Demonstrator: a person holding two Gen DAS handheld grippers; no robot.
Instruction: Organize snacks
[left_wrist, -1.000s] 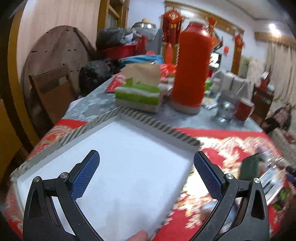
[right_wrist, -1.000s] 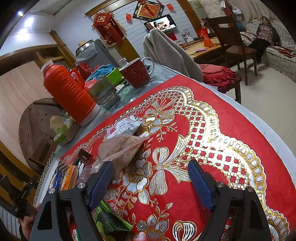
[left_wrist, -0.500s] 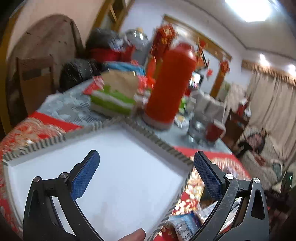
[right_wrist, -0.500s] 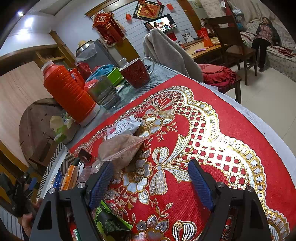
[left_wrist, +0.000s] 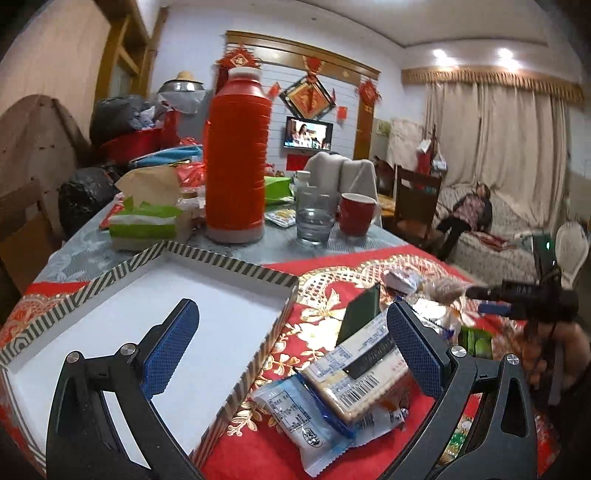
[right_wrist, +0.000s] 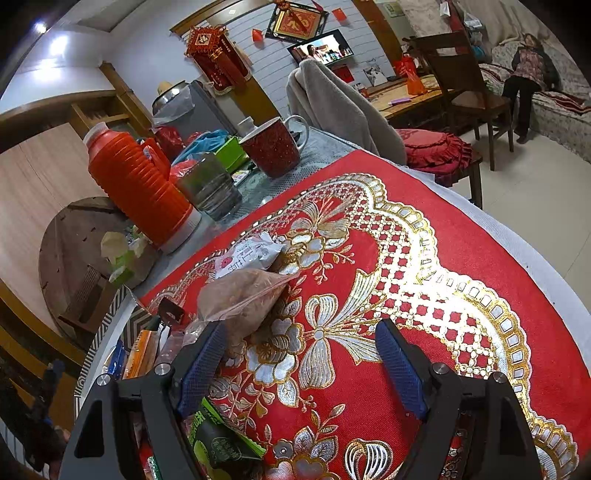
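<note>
Lying beside open right-hand jaws, cracker pack (left_wrist: 364, 373)

We count one striped tray (left_wrist: 229, 263), one red thermos (left_wrist: 235, 162), one glass (left_wrist: 313, 220), one red mug (left_wrist: 355, 214), one tissue box (left_wrist: 142, 225), and at least five snack packets (left_wrist: 354, 376) clustered on the red cloth.

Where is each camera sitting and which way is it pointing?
Left wrist: on the left tongs, looking across the striped tray and snack packets toward the TV wall; both blue fingers show, plus the right tongs.
Right wrist: on the right tongs, looking over the red tablecloth; its own fingers show.
Both share the orange thermos and red mug.
</note>
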